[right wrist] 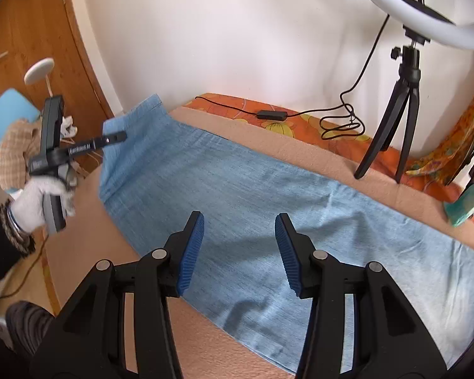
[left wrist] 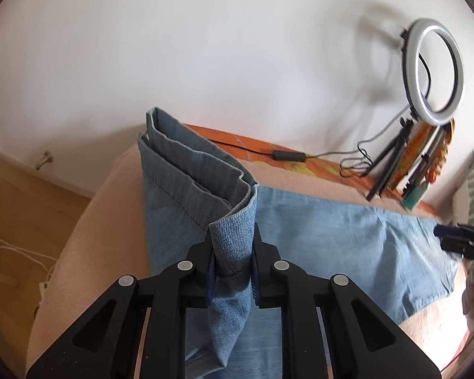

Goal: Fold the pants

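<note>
left wrist view: left gripper (left wrist: 232, 252) clamped narrow on the hem corner of the pants (left wrist: 331, 230), ribbed blue pads pressing a folded wedge of light blue denim from both sides; stacked hem layers (left wrist: 186, 164), stitched and wavy, lifted just beyond the fingertips; rest of the cloth flat to the right of the fingers on a peach fleecy blanket (left wrist: 79, 237). ring light (left wrist: 434, 71), a round white hoop, far off to the right. right wrist view: right gripper (right wrist: 239, 249) half spread, nothing between the ridged pads, above the flat woven leg; hem end raised far left of the fingers by a white-gloved hand (right wrist: 41, 202); black tripod (right wrist: 395, 120) ahead right.
</note>
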